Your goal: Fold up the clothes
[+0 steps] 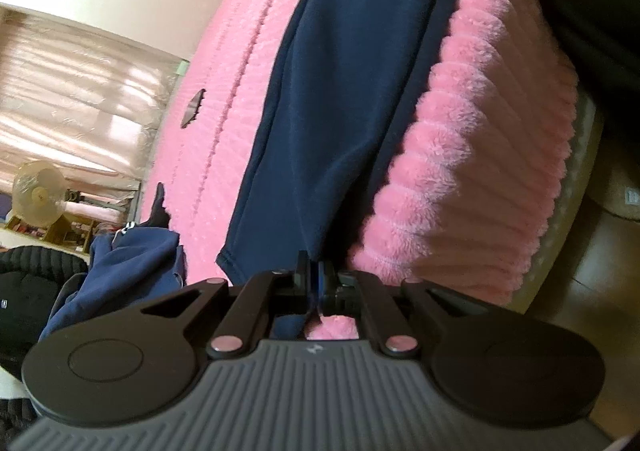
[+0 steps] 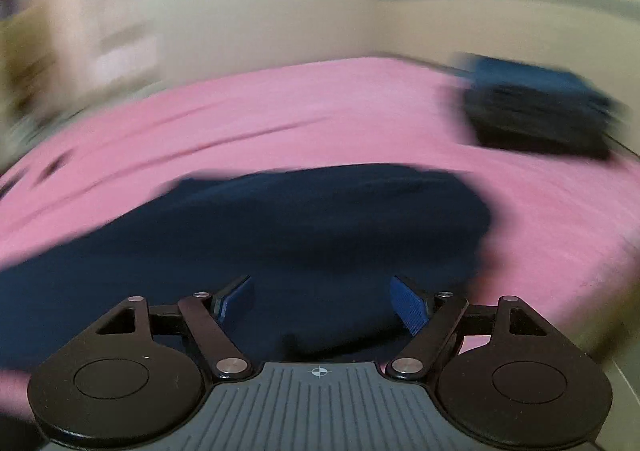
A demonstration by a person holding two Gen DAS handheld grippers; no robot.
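Observation:
A navy garment [image 1: 336,99] lies stretched across a pink fleece blanket [image 1: 472,171] on a bed. My left gripper [image 1: 317,271] is shut on the garment's near edge, close to the bed's side. In the blurred right wrist view the same navy garment [image 2: 280,235] spreads over the pink blanket [image 2: 280,111]. My right gripper [image 2: 326,299] is open just above the garment, its blue pads [image 2: 408,307] wide apart and holding nothing.
A stack of folded dark clothes [image 2: 536,107] sits at the far right of the bed. A blue garment [image 1: 120,263] and a black ribbed item [image 1: 36,279] lie heaped at the left. A fan [image 1: 38,191] stands beyond. Wooden floor [image 1: 592,291] shows beside the bed.

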